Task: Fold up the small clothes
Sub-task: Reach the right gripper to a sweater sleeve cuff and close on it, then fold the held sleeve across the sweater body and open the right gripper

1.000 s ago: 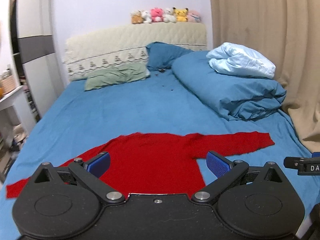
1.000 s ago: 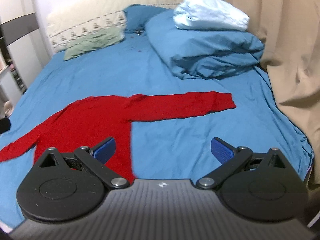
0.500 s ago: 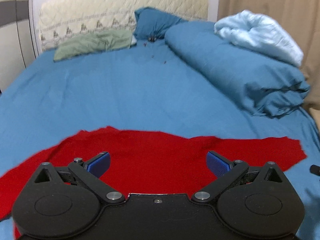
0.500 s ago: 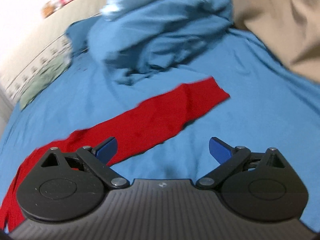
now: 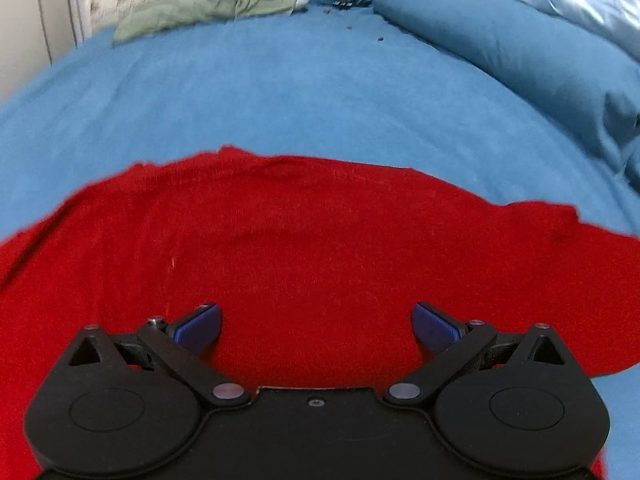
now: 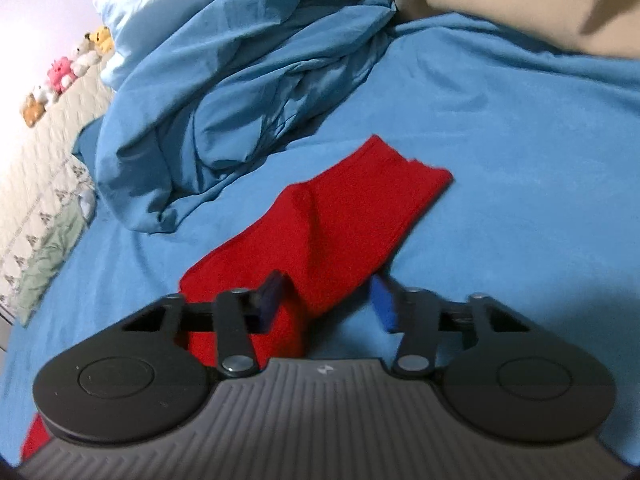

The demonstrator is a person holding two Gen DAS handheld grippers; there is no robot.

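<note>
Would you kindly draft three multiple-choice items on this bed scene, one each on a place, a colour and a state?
1. Where does the folded duvet lie relative to the sleeve in the right wrist view?
A. beyond it, toward the headboard
B. under it
C. on the floor

2. What colour is the sweater?
A. green
B. red
C. white

3. How does the left claw stand?
A. shut on cloth
B. out of view
C. open over the sweater

Answers:
1 A: the duvet is heaped past the sleeve, on the headboard side.
2 B: the sweater is plainly red on the blue sheet.
3 C: the left claw has its pads wide apart, nothing between them.
</note>
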